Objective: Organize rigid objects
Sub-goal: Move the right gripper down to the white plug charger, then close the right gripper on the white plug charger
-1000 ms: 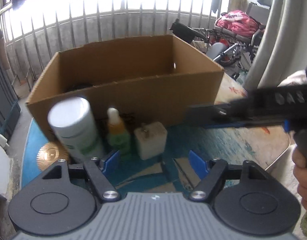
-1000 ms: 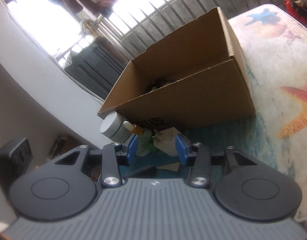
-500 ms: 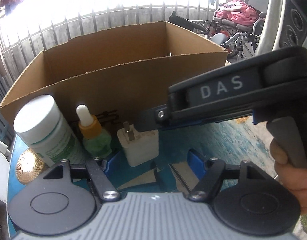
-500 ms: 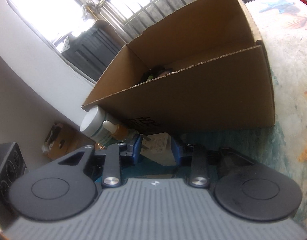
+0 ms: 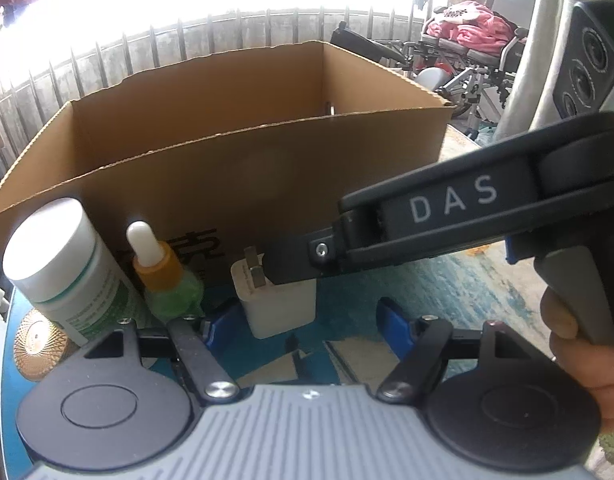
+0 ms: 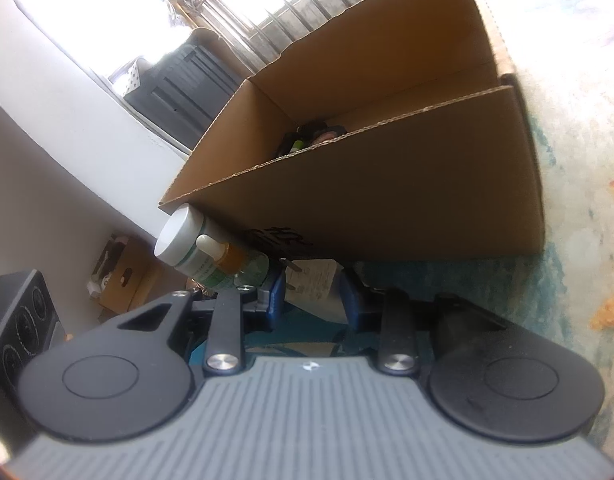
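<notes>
A white charger plug [image 5: 279, 304] stands on the table against the front wall of an open cardboard box [image 5: 267, 184]. My right gripper [image 6: 313, 298] reaches in from the right, its blue pads pressed on both sides of the charger [image 6: 313, 280]. In the left wrist view one of its black fingers [image 5: 291, 266] covers the plug's top. My left gripper [image 5: 307, 318] hovers just in front of the charger, open, holding nothing. Left of the plug stand a green dropper bottle [image 5: 163, 276] with an orange collar and a white bottle [image 5: 63, 264] with a green label.
A gold round disc [image 5: 35, 340] lies at the table's left edge. Several dark items lie inside the box [image 6: 311, 136]. A person's hand [image 5: 579, 344] holds the right gripper's handle. The sea-patterned tablecloth [image 6: 579, 160] stretches right of the box. A wheelchair [image 5: 467, 52] stands behind.
My right gripper has come in from the right over the charger and its jaws have narrowed onto it. My left gripper sank slightly toward the table, then held still.
</notes>
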`<move>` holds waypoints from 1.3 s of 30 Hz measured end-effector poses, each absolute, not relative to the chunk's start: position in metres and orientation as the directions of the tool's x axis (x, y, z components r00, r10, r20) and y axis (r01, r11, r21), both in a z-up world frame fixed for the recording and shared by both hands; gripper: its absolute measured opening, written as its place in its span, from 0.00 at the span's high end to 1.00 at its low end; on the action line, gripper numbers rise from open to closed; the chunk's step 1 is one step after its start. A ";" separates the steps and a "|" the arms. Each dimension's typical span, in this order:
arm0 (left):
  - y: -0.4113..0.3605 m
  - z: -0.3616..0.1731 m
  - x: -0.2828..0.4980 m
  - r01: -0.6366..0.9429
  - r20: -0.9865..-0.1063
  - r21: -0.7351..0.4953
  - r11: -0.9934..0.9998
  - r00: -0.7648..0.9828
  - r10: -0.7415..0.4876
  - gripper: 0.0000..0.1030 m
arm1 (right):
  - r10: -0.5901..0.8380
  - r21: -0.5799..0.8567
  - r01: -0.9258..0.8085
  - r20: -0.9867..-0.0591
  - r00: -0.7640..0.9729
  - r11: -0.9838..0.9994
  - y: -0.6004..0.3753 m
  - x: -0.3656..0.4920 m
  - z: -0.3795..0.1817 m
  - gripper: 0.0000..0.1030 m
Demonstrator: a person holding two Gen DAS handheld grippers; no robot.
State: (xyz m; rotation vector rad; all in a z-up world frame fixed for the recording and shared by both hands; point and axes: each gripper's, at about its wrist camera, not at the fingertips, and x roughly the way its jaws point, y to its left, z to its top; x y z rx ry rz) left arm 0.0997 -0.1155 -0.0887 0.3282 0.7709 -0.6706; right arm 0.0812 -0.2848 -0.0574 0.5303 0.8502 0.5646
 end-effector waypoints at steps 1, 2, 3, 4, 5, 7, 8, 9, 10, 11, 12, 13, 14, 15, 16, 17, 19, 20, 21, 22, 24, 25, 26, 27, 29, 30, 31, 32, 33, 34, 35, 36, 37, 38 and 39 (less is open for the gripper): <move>-0.116 -0.088 0.098 0.669 -0.732 0.030 0.742 0.521 -0.440 0.28 | 0.648 0.636 -0.242 -0.542 0.536 0.733 -0.287 0.079 -0.057 0.71; -0.116 -0.088 0.096 0.674 -0.732 0.026 0.738 0.516 -0.445 0.27 | 0.645 0.636 -0.238 -0.543 0.537 0.734 -0.290 0.078 -0.057 0.71; -0.116 -0.088 0.094 0.680 -0.732 0.022 0.732 0.510 -0.452 0.27 | 0.641 0.636 -0.232 -0.546 0.539 0.736 -0.292 0.075 -0.056 0.71; -0.117 -0.087 0.093 0.686 -0.733 0.020 0.727 0.505 -0.456 0.27 | 0.638 0.635 -0.227 -0.549 0.540 0.738 -0.295 0.073 -0.056 0.71; -0.117 -0.087 0.091 0.692 -0.734 0.014 0.722 0.498 -0.463 0.27 | 0.634 0.634 -0.222 -0.552 0.542 0.741 -0.297 0.070 -0.055 0.71; -0.118 -0.086 0.087 0.706 -0.735 -0.001 0.709 0.480 -0.479 0.27 | 0.623 0.628 -0.213 -0.558 0.547 0.749 -0.302 0.065 -0.055 0.70; -0.119 -0.086 0.084 0.713 -0.736 -0.007 0.702 0.471 -0.486 0.27 | 0.619 0.627 -0.206 -0.561 0.550 0.751 -0.306 0.061 -0.054 0.70; -0.120 -0.085 0.082 0.719 -0.737 -0.013 0.695 0.462 -0.493 0.27 | 0.615 0.628 -0.199 -0.563 0.552 0.753 -0.309 0.058 -0.054 0.70; -0.120 -0.085 0.080 0.726 -0.738 -0.022 0.687 0.452 -0.501 0.27 | 0.610 0.628 -0.191 -0.565 0.555 0.755 -0.312 0.055 -0.054 0.70; -0.120 -0.085 0.077 0.733 -0.738 -0.031 0.679 0.441 -0.510 0.27 | 0.605 0.628 -0.181 -0.567 0.559 0.757 -0.315 0.052 -0.054 0.70; -0.119 -0.084 0.076 0.739 -0.739 -0.038 0.673 0.433 -0.517 0.27 | 0.600 0.629 -0.171 -0.569 0.563 0.758 -0.318 0.048 -0.054 0.70; -0.119 -0.084 0.074 0.743 -0.739 -0.045 0.668 0.425 -0.523 0.27 | 0.597 0.632 -0.164 -0.569 0.565 0.758 -0.321 0.046 -0.054 0.70; -0.119 -0.084 0.072 0.747 -0.738 -0.051 0.662 0.418 -0.529 0.27 | 0.594 0.636 -0.155 -0.569 0.568 0.756 -0.324 0.043 -0.054 0.70; -0.118 -0.085 0.071 0.751 -0.737 -0.056 0.658 0.413 -0.535 0.27 | 0.593 0.641 -0.145 -0.567 0.572 0.754 -0.326 0.041 -0.055 0.70; -0.117 -0.085 0.070 0.755 -0.737 -0.056 0.653 0.410 -0.537 0.27 | 0.592 0.646 -0.137 -0.565 0.575 0.751 -0.328 0.039 -0.056 0.70; -0.113 -0.085 0.069 0.759 -0.737 -0.054 0.649 0.408 -0.539 0.27 | 0.591 0.650 -0.132 -0.564 0.577 0.748 -0.330 0.038 -0.056 0.70; -0.112 -0.086 0.067 0.766 -0.739 -0.044 0.642 0.407 -0.536 0.27 | 0.589 0.655 -0.121 -0.562 0.581 0.746 -0.331 0.037 -0.058 0.70; -0.111 -0.085 0.066 0.768 -0.741 -0.040 0.640 0.407 -0.535 0.27 | 0.587 0.655 -0.120 -0.561 0.584 0.746 -0.331 0.036 -0.058 0.70; -0.111 -0.084 0.065 0.768 -0.741 -0.039 0.639 0.407 -0.534 0.27 | 0.585 0.654 -0.121 -0.560 0.586 0.747 -0.331 0.036 -0.058 0.70; -0.112 -0.084 0.066 0.768 -0.742 -0.041 0.639 0.405 -0.534 0.27 | 0.584 0.653 -0.121 -0.561 0.587 0.748 -0.330 0.036 -0.058 0.70; -0.112 -0.083 0.066 0.766 -0.742 -0.043 0.641 0.406 -0.534 0.27 | 0.582 0.650 -0.122 -0.562 0.587 0.750 -0.330 0.036 -0.058 0.70; -0.113 -0.082 0.067 0.766 -0.742 -0.043 0.641 0.406 -0.534 0.27 | 0.582 0.649 -0.123 -0.563 0.587 0.751 -0.329 0.036 -0.057 0.70; -0.113 -0.082 0.067 0.766 -0.741 -0.042 0.641 0.407 -0.534 0.27 | 0.582 0.647 -0.124 -0.564 0.586 0.752 -0.329 0.036 -0.057 0.70; -0.113 -0.081 0.067 0.766 -0.742 -0.042 0.641 0.406 -0.534 0.27 | 0.582 0.646 -0.124 -0.566 0.584 0.753 -0.329 0.037 -0.057 0.70; -0.114 -0.080 0.067 0.767 -0.742 -0.039 0.640 0.406 -0.533 0.27 | 0.581 0.645 -0.124 -0.568 0.583 0.755 -0.328 0.037 -0.057 0.70; -0.114 -0.080 0.067 0.767 -0.742 -0.040 0.640 0.406 -0.533 0.27 | 0.580 0.643 -0.124 -0.569 0.583 0.756 -0.328 0.038 -0.057 0.70; -0.114 -0.080 0.067 0.767 -0.743 -0.040 0.640 0.406 -0.533 0.27 | 0.579 0.641 -0.125 -0.570 0.584 0.757 -0.328 0.038 -0.057 0.70; -0.114 -0.080 0.067 0.767 -0.743 -0.042 0.640 0.405 -0.534 0.27 | 0.578 0.640 -0.125 -0.570 0.584 0.758 -0.327 0.038 -0.057 0.70; -0.114 -0.080 0.067 0.767 -0.742 -0.043 0.640 0.404 -0.534 0.27 | 0.576 0.638 -0.126 -0.571 0.584 0.760 -0.327 0.037 -0.056 0.70; -0.114 -0.080 0.067 0.767 -0.742 -0.043 0.640 0.405 -0.534 0.27 | 0.575 0.636 -0.127 -0.572 0.585 0.761 -0.327 0.037 -0.056 0.70; -0.113 -0.080 0.066 0.767 -0.742 -0.044 0.640 0.404 -0.535 0.27 | 0.574 0.634 -0.128 -0.573 0.585 0.762 -0.326 0.037 -0.056 0.70; -0.113 -0.080 0.065 0.767 -0.742 -0.045 0.640 0.403 -0.536 0.27 | 0.574 0.633 -0.128 -0.573 0.585 0.763 -0.326 0.037 -0.056 0.70; -0.114 -0.080 0.066 0.768 -0.742 -0.043 0.639 0.404 -0.535 0.27 | 0.573 0.632 -0.128 -0.574 0.585 0.764 -0.326 0.037 -0.056 0.70; -0.114 -0.080 0.066 0.769 -0.742 -0.044 0.638 0.402 -0.536 0.27 | 0.572 0.631 -0.128 -0.574 0.586 0.765 -0.326 0.037 -0.056 0.70; -0.113 -0.079 0.065 0.771 -0.742 -0.050 0.635 0.397 -0.540 0.27 | 0.571 0.629 -0.129 -0.575 0.586 0.766 -0.326 0.037 -0.056 0.70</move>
